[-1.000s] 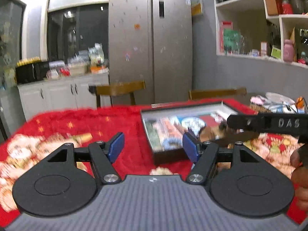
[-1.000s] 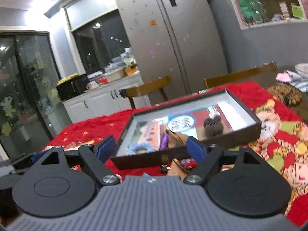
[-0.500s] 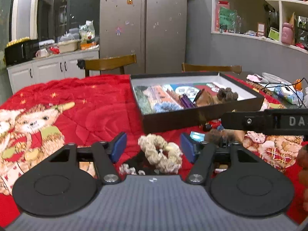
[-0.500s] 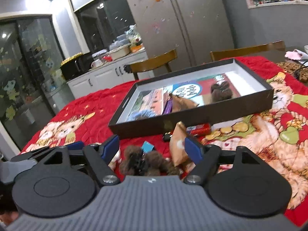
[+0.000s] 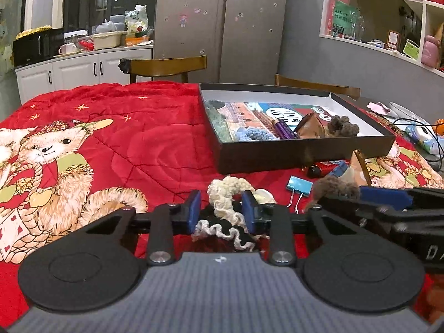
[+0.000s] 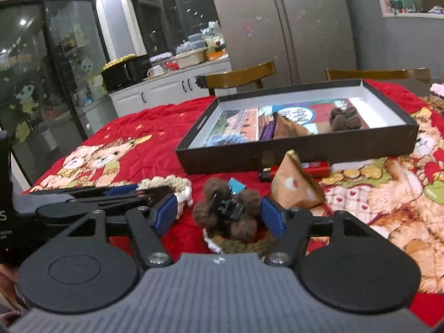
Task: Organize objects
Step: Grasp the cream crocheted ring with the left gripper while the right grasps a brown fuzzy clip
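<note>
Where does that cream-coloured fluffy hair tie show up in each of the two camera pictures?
Left wrist view: the cream hair tie sits low in the middle, between the left gripper's closing fingers.
Right wrist view: it lies at middle left, beyond the left gripper's fingers, left of the brown hair tie.
Shared landmark: the dark shallow box behind it on the red cloth.

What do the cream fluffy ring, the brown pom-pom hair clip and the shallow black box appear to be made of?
Cream fluffy ring: looks like soft woolly yarn or plush; matte, nubbly loops.
Brown pom-pom hair clip: fuzzy yarn-like balls around a black, probably plastic, claw.
Shallow black box: likely cardboard; thin straight walls, matte dark outside, white inside.
</note>
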Demonstrator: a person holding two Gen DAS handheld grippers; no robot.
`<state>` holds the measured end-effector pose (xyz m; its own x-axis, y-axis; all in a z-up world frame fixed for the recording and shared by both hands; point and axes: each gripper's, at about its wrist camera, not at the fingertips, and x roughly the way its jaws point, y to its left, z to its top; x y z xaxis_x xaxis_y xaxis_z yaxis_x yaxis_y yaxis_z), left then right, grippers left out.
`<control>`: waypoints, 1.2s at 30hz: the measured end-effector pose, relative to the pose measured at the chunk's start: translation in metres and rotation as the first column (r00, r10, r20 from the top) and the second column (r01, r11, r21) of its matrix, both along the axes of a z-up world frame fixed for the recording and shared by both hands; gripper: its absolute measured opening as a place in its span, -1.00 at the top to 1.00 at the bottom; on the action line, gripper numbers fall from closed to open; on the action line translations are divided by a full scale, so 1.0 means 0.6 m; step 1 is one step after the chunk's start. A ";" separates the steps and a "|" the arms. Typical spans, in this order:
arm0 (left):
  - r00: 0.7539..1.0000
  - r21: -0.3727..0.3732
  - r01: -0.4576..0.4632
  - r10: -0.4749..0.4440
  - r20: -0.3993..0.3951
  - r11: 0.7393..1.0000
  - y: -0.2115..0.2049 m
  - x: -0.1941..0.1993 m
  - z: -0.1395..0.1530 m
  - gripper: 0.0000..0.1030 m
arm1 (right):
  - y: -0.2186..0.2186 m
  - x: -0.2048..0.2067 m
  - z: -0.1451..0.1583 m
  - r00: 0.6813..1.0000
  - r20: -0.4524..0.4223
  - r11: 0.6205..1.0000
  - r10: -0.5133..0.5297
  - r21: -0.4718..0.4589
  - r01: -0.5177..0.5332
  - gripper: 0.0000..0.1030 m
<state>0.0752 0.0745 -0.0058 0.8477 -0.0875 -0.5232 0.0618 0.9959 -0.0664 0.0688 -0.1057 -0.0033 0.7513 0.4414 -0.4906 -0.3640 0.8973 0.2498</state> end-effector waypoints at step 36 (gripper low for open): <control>0.999 0.037 -0.010 0.009 0.040 0.999 -0.009 -0.013 0.003 0.50 | -0.010 0.014 -0.016 0.996 -0.079 0.998 -0.045 0.040 0.048 0.22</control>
<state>0.0675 0.0689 -0.0043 0.8687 -0.0609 -0.4916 0.0544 0.9981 -0.0274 0.0770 -0.1118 -0.0130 0.7318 0.4281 -0.5303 -0.2999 0.9010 0.3134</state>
